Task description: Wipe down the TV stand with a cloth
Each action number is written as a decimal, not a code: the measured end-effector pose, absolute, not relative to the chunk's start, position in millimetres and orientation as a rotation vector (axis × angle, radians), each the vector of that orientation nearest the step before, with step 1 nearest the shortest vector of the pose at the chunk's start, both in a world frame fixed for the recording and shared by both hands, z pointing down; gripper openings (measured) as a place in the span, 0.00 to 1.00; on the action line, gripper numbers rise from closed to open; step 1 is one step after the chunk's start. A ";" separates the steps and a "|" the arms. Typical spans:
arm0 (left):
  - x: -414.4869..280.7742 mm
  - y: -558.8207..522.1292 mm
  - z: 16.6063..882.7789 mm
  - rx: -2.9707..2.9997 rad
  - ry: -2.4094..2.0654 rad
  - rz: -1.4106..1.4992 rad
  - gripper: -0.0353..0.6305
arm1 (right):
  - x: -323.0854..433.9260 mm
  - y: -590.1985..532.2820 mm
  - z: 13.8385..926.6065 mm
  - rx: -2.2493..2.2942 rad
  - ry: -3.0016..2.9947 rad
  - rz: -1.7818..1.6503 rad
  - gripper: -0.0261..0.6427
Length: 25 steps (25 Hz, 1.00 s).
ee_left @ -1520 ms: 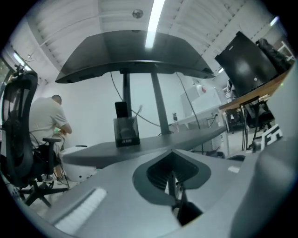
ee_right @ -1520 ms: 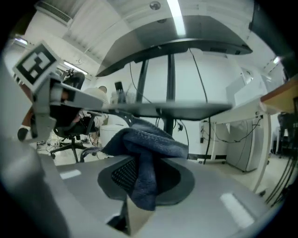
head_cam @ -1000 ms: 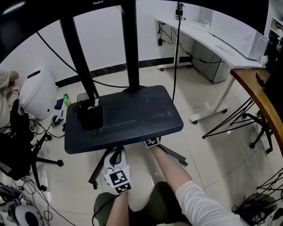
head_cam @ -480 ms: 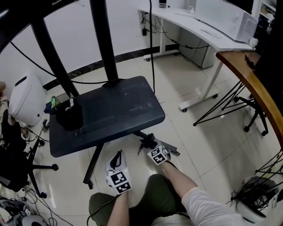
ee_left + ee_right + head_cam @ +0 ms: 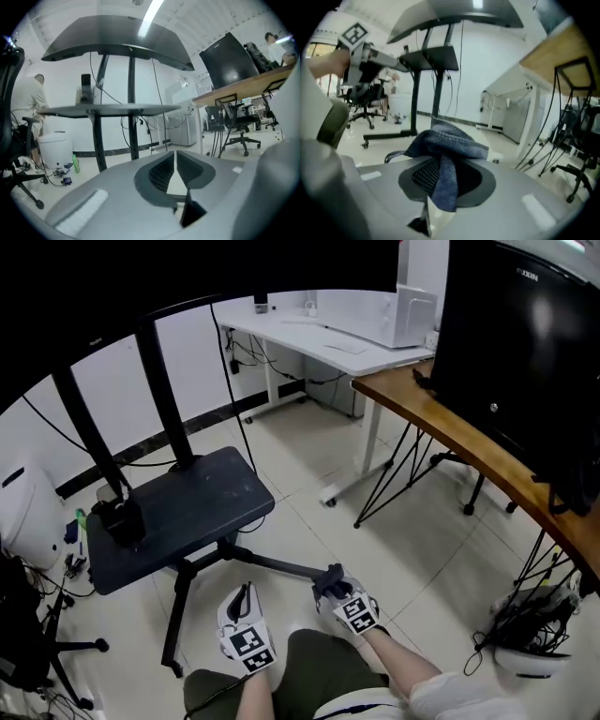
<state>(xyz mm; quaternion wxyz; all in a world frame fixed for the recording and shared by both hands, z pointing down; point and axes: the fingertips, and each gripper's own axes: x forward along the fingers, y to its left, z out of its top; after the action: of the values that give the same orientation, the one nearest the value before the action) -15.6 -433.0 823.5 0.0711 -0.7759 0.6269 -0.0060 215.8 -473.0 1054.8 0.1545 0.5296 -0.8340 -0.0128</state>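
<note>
Your right gripper (image 5: 330, 585) low over floor tiles, jaws pinching cloth. Left gripper (image 5: 246, 594) just beside it, jaws pressed together, nothing between them. TV stand (image 5: 183, 507) off to your left, well apart from both. Blue cloth (image 5: 446, 149) bunched over right jaws, nowhere near stand. Small black box (image 5: 122, 519) on stand's left end.
</note>
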 end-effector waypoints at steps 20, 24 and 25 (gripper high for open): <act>-195.8 -382.6 356.6 -2.082 1.797 0.191 0.46 | -6.0 -415.7 398.1 1.586 -2.921 -0.425 0.17; -199.1 -367.7 250.3 -2.098 1.826 -0.032 0.46 | 0.5 -401.5 292.0 1.599 -2.860 -0.334 0.17; -197.1 -359.8 221.8 -2.096 1.840 -0.047 0.46 | 4.6 -393.4 264.2 1.596 -2.834 -0.287 0.17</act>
<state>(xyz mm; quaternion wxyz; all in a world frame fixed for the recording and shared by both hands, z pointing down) -197.1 -359.8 221.8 0.1752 -0.7397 0.6495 -0.0167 4.6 -393.4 264.2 -0.0616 0.4879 -0.8663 -0.0878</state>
